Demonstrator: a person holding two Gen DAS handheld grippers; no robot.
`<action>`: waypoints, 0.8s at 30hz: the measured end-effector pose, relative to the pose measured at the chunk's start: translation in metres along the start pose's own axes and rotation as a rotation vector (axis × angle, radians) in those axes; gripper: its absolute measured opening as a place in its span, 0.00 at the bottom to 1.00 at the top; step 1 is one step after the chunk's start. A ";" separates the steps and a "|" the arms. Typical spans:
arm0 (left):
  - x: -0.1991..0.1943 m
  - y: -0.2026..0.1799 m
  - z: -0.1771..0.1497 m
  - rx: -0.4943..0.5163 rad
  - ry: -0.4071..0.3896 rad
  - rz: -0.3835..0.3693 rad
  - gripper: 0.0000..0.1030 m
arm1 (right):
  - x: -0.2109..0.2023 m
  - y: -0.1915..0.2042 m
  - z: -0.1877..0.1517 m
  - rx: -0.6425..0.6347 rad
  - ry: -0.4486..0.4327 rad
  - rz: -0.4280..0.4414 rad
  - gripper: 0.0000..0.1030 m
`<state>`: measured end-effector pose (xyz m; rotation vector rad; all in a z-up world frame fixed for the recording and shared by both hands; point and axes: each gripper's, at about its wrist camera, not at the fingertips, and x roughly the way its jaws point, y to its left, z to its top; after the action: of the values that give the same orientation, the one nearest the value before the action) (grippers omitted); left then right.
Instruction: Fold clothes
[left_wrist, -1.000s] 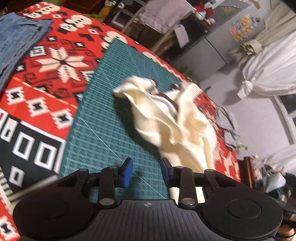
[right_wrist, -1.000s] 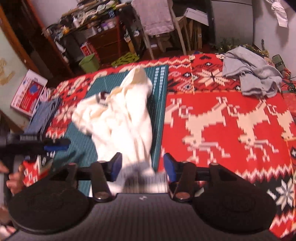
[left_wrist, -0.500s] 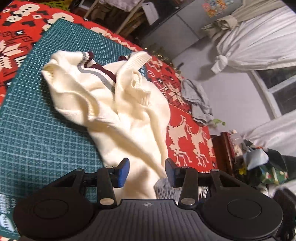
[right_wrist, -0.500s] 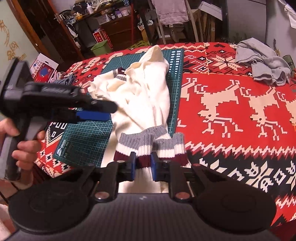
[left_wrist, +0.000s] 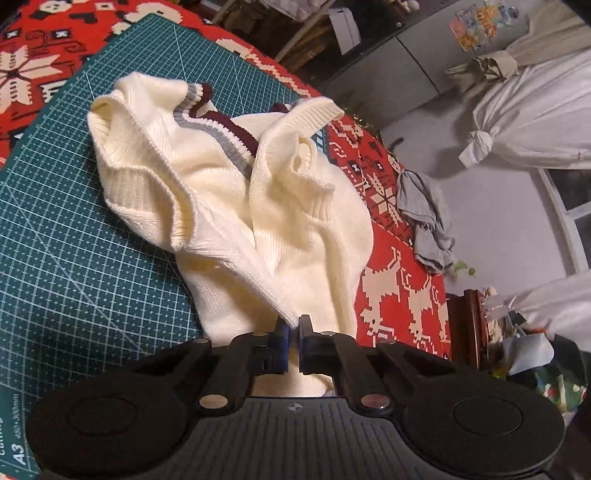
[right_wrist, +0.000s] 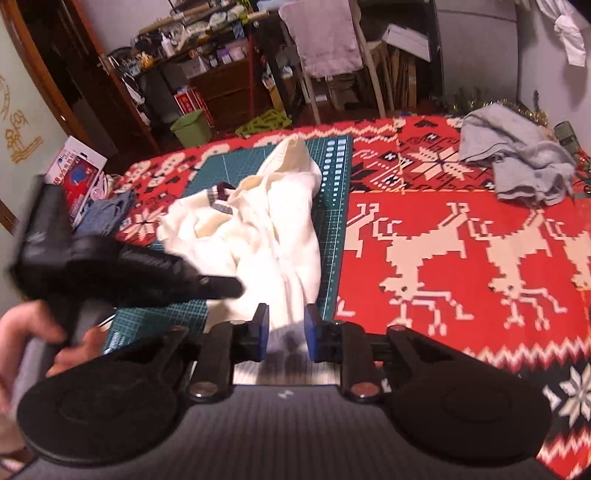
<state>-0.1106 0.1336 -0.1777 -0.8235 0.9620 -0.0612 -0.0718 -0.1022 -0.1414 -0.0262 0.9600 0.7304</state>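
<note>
Covering the whole work surface is a red woven cloth with white reindeer and snowflake figures (right_wrist: 461, 236); on its left half lies a green gridded cutting mat (left_wrist: 74, 258). A crumpled grey garment (right_wrist: 517, 162) sits at the far right, well apart.

Item under task: a cream knitted sweater with grey and maroon striped trim (left_wrist: 229, 192). It lies bunched and unfolded on the mat, neck end far, its near end running toward both grippers.

Handling judgement: soft, limp, fairly bulky knit; it will sag and drag, not slip. Ribbed hems and cuffs appear the firmest places to take hold.

The left gripper (left_wrist: 291, 326) is clamped on a cream knit edge at the near side. The right gripper (right_wrist: 282, 326) stands with jaws a little apart around the grey striped end; firm contact cannot be confirmed, the cloth being blurred.
</note>
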 end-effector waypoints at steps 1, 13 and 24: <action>-0.003 0.001 -0.001 0.003 -0.004 -0.003 0.04 | 0.009 0.001 0.003 -0.005 0.012 -0.001 0.25; -0.044 0.029 0.008 -0.039 -0.092 0.009 0.04 | 0.055 0.004 0.019 0.012 0.027 -0.037 0.04; -0.058 0.058 0.070 -0.062 -0.198 0.096 0.04 | 0.080 -0.002 0.071 0.041 -0.030 -0.074 0.04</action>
<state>-0.1100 0.2386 -0.1536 -0.8229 0.8176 0.1315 0.0102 -0.0355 -0.1597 -0.0151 0.9406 0.6416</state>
